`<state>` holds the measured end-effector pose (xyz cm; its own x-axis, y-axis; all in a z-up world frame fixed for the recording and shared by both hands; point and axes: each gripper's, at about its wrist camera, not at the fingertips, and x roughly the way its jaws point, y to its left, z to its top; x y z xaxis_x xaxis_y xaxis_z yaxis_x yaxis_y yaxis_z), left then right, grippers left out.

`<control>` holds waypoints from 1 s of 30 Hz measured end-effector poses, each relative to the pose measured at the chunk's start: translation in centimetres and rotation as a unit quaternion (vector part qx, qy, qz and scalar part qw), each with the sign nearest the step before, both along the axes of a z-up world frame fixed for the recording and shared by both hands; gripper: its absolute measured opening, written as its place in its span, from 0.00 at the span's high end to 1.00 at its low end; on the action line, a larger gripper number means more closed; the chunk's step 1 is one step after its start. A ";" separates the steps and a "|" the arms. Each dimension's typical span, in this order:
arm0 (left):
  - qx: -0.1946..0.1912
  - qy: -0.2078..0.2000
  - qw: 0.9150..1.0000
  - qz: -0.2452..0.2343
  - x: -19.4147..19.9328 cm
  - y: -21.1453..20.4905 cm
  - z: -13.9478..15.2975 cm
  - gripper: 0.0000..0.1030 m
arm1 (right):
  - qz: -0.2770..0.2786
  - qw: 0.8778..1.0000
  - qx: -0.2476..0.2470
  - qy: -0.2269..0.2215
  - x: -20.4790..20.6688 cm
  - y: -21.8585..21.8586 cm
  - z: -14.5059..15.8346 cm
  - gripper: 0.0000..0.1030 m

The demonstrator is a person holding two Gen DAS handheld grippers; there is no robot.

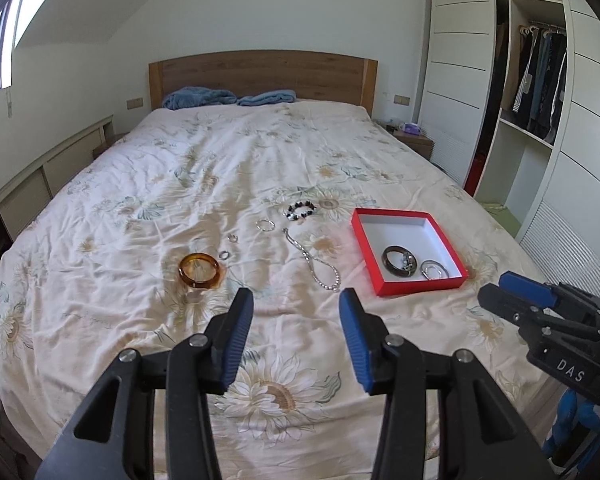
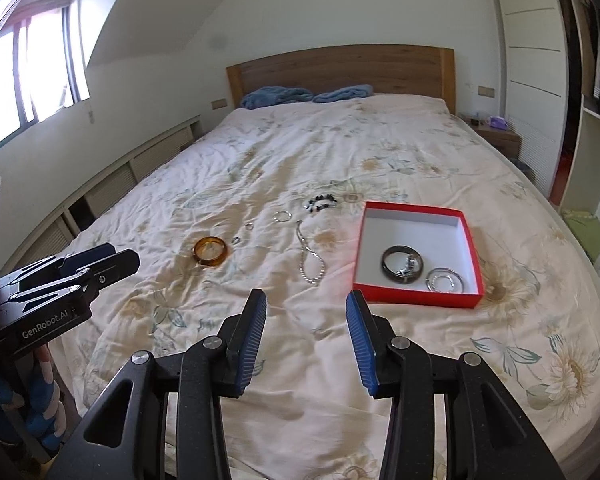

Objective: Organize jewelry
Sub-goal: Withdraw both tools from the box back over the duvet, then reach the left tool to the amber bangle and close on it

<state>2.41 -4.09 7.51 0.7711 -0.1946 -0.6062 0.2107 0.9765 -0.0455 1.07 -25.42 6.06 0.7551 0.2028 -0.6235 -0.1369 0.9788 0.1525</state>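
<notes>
Bedroom: wide bed (image 1: 140, 184) under a cream sunflower quilt, wooden headboard (image 1: 263, 76) at the far end, open wardrobe (image 1: 536, 80) to the right.

Container: red box (image 1: 404, 280), white inside, lying on the quilt right of centre. It holds a dark bangle (image 1: 392, 266) with a small silvery piece inside its ring, and thin silver bangles (image 1: 436, 270) beside it.

Loose on the quilt, left of the box: amber bangle (image 1: 199, 271); pearl necklace (image 1: 320, 266) laid in a long loop; black bead bracelet (image 1: 300, 211); silver hoop (image 1: 265, 225); two small rings (image 1: 228, 246).

Left tongs (image 1: 296, 312): apart, empty, hovering over the quilt short of the necklace. Right tongs (image 2: 306, 312): apart, empty, near the box's front corner.

Step in hand, as judged: picking up the next loose piece. The amber bangle is the easiest choice; close on one side of its rim, not across the ring. The necklace will trail and could snag on the box wall, so lift it high and lower it in. The small rings need a flat, low approach, since the soft quilt gives way.
</notes>
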 end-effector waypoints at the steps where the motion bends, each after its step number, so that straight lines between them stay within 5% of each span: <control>1: 0.002 -0.002 1.000 0.002 0.0 0.0 0.1 0.59 | 0.001 1.000 0.000 -0.001 0.0 0.1 0.0 0.60; 14: 0.012 0.013 1.000 0.014 1.8 0.4 -1.4 0.59 | 0.002 1.000 0.008 0.010 1.8 0.5 -1.4 0.60; 30: 0.011 0.093 0.995 0.033 7.2 1.4 -7.2 0.58 | 0.019 0.997 0.009 0.073 6.7 1.7 -6.3 0.60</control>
